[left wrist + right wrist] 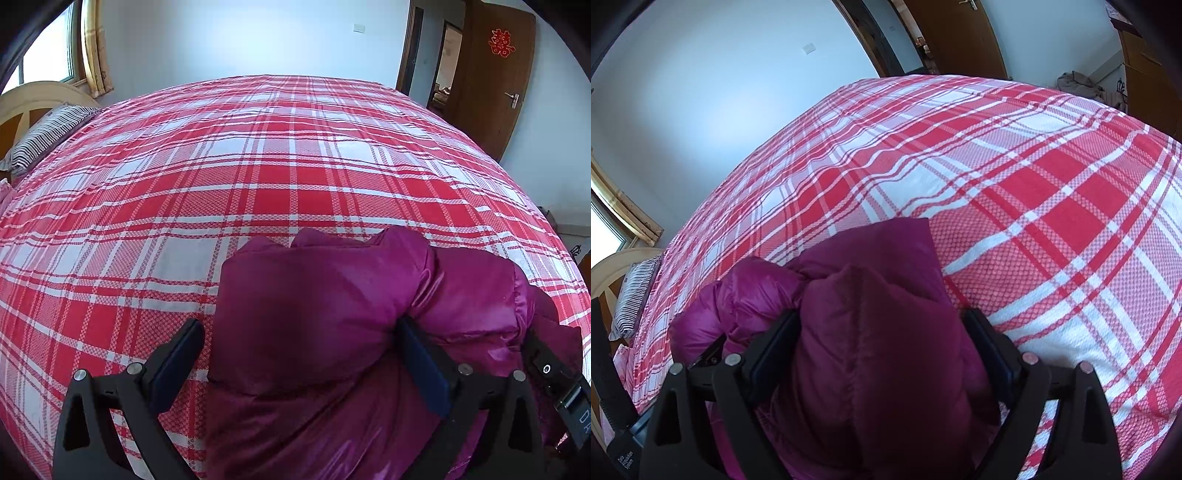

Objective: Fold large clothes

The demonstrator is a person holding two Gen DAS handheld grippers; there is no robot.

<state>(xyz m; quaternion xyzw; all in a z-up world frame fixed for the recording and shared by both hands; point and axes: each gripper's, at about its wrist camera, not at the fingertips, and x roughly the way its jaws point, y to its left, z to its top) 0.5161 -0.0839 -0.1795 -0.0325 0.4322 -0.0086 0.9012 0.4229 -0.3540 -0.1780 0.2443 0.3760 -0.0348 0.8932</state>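
A puffy magenta down jacket [332, 295] lies bunched at the near edge of a bed with a red and white plaid cover [258, 166]. My left gripper [299, 339] is open wide, its fingers [181, 354] standing either side of a padded fold of the jacket. My right gripper [882, 332] is also open, its fingers [775, 343] straddling another thick fold of the jacket [871, 314]. The right gripper's body shows at the right edge of the left wrist view [554, 373]. Whether the pads press the cloth is unclear.
A striped pillow [44, 136] lies by the cream headboard [29, 99] at far left. A brown door [495, 70] stands open at back right. A pile of clothes [1082, 85] lies beyond the bed's far corner. A window [48, 51] is at left.
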